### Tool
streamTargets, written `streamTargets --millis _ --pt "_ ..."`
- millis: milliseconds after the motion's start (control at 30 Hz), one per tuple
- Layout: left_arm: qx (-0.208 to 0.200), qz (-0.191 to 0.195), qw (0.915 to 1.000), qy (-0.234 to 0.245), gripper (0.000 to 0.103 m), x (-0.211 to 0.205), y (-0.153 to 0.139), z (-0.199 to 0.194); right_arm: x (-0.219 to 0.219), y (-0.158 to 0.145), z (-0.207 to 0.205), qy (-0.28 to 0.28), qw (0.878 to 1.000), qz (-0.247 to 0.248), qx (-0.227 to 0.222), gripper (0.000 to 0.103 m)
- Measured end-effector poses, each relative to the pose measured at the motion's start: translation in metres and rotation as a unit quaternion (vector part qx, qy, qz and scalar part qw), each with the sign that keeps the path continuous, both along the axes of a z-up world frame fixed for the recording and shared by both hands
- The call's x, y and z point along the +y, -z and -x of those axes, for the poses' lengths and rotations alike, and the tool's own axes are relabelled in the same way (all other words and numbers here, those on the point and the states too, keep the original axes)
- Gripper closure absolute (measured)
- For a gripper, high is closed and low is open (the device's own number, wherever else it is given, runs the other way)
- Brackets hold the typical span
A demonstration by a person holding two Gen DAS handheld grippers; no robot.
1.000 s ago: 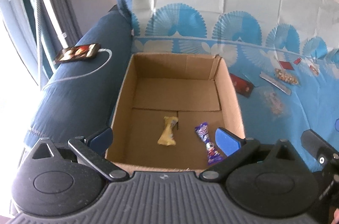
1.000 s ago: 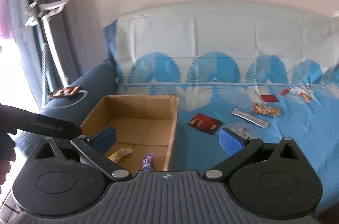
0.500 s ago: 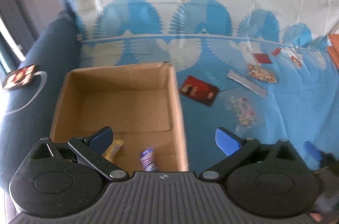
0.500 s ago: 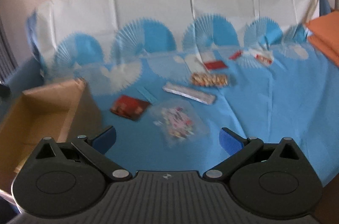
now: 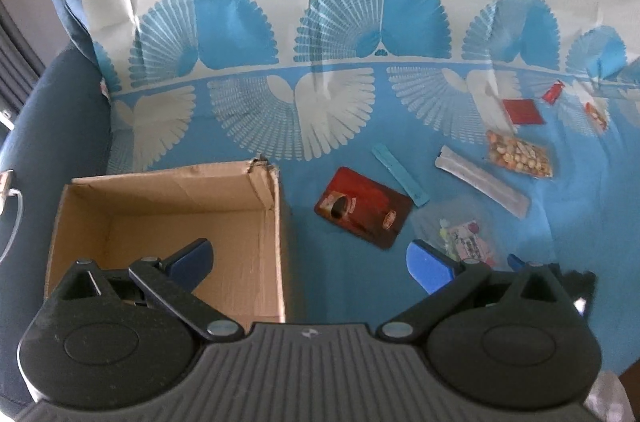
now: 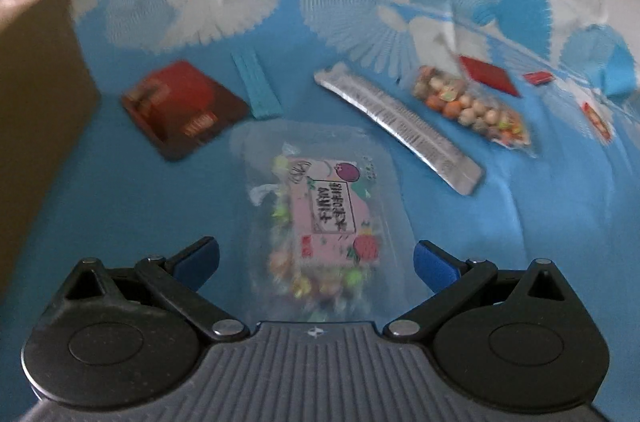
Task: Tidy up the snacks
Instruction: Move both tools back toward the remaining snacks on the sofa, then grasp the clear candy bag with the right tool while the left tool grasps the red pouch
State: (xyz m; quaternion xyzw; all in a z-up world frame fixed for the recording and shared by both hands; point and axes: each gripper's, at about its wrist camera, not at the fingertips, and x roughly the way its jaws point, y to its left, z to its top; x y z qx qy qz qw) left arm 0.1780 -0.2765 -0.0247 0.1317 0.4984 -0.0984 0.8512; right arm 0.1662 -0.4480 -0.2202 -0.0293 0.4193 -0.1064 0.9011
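Observation:
A clear candy bag with a pink label (image 6: pixel 320 210) lies on the blue cloth, right between the fingers of my open right gripper (image 6: pixel 316 262), which hangs just above it. The bag also shows in the left wrist view (image 5: pixel 464 238). My left gripper (image 5: pixel 310 258) is open and empty, over the right wall of the open cardboard box (image 5: pixel 276 222). A red-brown packet (image 5: pixel 364 210), a thin blue stick (image 5: pixel 400 178), a silver bar (image 5: pixel 480 186) and a bag of nuts (image 5: pixel 520 154) lie on the cloth to the right of the box.
Small red packets (image 5: pixel 522 110) lie further back on the cloth. The sofa's dark blue armrest (image 5: pixel 44 126) rises left of the box. The box wall (image 6: pixel 36 82) stands at the left in the right wrist view.
Both grippers have swung right, away from the box. The right gripper has dropped down over the candy bag. The snacks inside the box are now out of sight.

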Motion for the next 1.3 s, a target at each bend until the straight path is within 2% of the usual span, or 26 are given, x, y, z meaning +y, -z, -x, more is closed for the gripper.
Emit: streamTargets --millis 133,233,333,400,500,600,700,767,833,1000,1067,1100,1133,1167,1200,1300 --pt "0.029 0.010 0.9995 -0.009 0.000 -0.021 0.022 -0.024 -0.026 0.004 -0.014 -0.007 0.999 -0.046 -0.008 0.000" --pt "0.060 0.020 0.9979 -0.012 0.000 -0.043 0.049 -0.044 -0.043 0.008 -0.004 0.035 0.997 -0.063 -0.036 0.000" --pt "0.102 0.030 0.9940 -0.027 0.000 -0.062 0.087 -0.069 -0.047 0.013 0.015 0.098 0.992 -0.046 -0.064 0.000" --pt "0.125 0.033 0.9905 -0.048 0.000 -0.070 0.114 -0.083 -0.050 0.014 0.022 0.133 0.988 -0.038 -0.068 0.000" --pt "0.160 0.043 0.9820 -0.092 0.000 -0.074 0.154 -0.103 -0.061 0.015 0.023 0.154 0.984 -0.046 -0.075 0.000" --pt "0.163 0.047 0.9710 -0.168 0.000 -0.066 0.186 -0.121 -0.061 0.019 0.027 0.147 0.984 -0.041 -0.087 0.000" --pt "0.171 0.056 0.9606 -0.211 0.000 -0.060 0.209 -0.137 -0.063 0.021 0.026 0.142 0.985 -0.040 -0.094 0.000" --pt "0.169 0.065 0.9545 -0.237 0.000 -0.056 0.215 -0.143 -0.065 0.021 0.028 0.139 0.985 -0.041 -0.097 0.000" --pt "0.153 0.073 0.9525 -0.253 0.000 -0.054 0.213 -0.145 -0.065 0.022 0.029 0.136 0.985 -0.039 -0.100 0.000" --pt "0.144 0.071 0.9574 -0.240 0.000 -0.052 0.213 -0.145 -0.065 0.023 0.028 0.134 0.985 -0.038 -0.104 0.000" --pt "0.140 0.058 0.9598 -0.236 0.002 -0.051 0.212 -0.143 -0.064 0.022 0.029 0.134 0.985 -0.038 -0.103 0.001" --pt "0.137 0.059 0.9596 -0.238 0.013 -0.051 0.209 -0.141 -0.064 0.022 0.030 0.135 0.985 -0.036 -0.105 0.006" --pt "0.130 0.065 0.9591 -0.243 0.022 -0.050 0.204 -0.137 -0.063 0.021 0.031 0.135 0.984 -0.033 -0.110 0.018" --pt "0.122 0.066 0.9605 -0.241 0.031 -0.049 0.197 -0.133 -0.062 0.019 0.033 0.133 0.984 -0.030 -0.116 0.025" --pt "0.123 0.064 0.9618 -0.236 0.035 -0.048 0.193 -0.131 -0.062 0.018 0.034 0.133 0.984 -0.023 -0.119 0.034" --pt "0.120 0.059 0.9665 -0.219 0.038 -0.051 0.183 -0.127 -0.062 0.016 0.035 0.133 0.983 -0.023 -0.127 0.050"
